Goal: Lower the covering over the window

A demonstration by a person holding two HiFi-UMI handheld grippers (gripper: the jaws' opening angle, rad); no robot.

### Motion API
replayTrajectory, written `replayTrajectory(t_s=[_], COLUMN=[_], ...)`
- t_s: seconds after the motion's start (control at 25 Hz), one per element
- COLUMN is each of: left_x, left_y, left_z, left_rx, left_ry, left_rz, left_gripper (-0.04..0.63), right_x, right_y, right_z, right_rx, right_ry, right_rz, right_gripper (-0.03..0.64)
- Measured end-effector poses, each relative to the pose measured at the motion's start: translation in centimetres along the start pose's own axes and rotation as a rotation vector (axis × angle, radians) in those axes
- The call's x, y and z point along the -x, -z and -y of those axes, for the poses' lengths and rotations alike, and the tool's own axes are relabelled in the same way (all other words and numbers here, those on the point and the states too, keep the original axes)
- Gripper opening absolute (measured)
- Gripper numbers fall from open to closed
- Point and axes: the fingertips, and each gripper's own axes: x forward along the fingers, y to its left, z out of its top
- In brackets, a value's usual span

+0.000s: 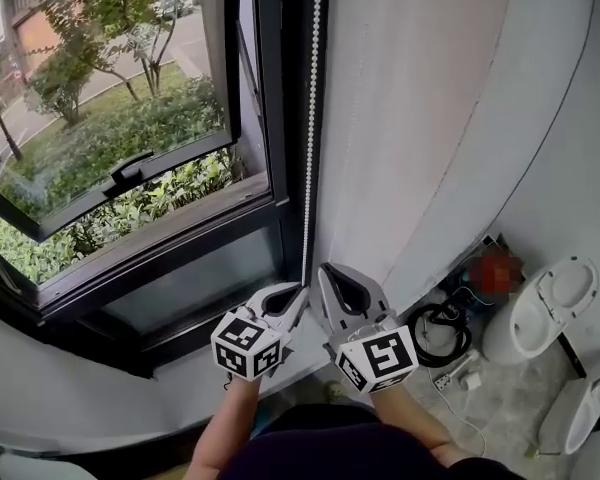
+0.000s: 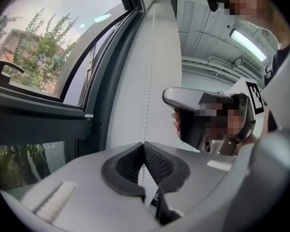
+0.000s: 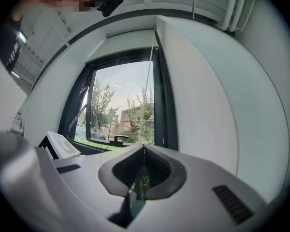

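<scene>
- The chain (image 1: 313, 118) is a string of small white beads. It hangs straight down along the dark right post of the window (image 1: 130, 118), just beside the white wall (image 1: 420, 118).
- The glass is uncovered, and you can see trees and a hedge through it. One sash (image 1: 130, 173) stands open, tilted.
- Your left tool (image 1: 299, 291) is closed on the chain near its lower end. The beads run down into the meeting tips, between the ribbed pads.
- Your right tool (image 1: 325, 268) has its jaws together too. Its tips are just beside the chain, on the wall side. I cannot tell if they pinch it.
- The two tools are side by side, low in front of the window, and point at it about level. Their marker cubes face up to you.
- Your forearms come in from below, close together.
</scene>
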Motion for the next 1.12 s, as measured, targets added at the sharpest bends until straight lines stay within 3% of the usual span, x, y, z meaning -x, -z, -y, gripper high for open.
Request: replayTrajectory(t_s=[0.2,0.36,0.52,0.72,1.12], left_x=[1.3,1.9,2.1,2.2,1.2], left_y=[2.8,6.9,9.4,10.5,11.7], left_z=[2.0,3.8,4.9,6.8,11.9], left_rx=[0.013,0.099,0.107,0.142,0.104], left_ry=[0.043,0.073,0.072,0.071,0.029], left_rz=[-0.021,-0.055,-0.084,-0.084,-0.063], left_gripper=[0.012,0.012,0.012,0.012,0.014], right_x=[1.6,3.0,3.7,4.6,8.8], right_y=[0.8,2.0,2.7,2.9,3.3], right_z=[-1.4,-3.0,-3.8,-4.0,-2.5], right_rx=[-0.012,0.004,-0.007,-0.020,-0.044], right_ry=[-0.011,-0.076,-0.120,-0.164,-0.262], right_rz=[-0.027,-0.081,-0.108,-0.129,-0.164], right_gripper=[0.012,0.012,0.014,0.013,0.012])
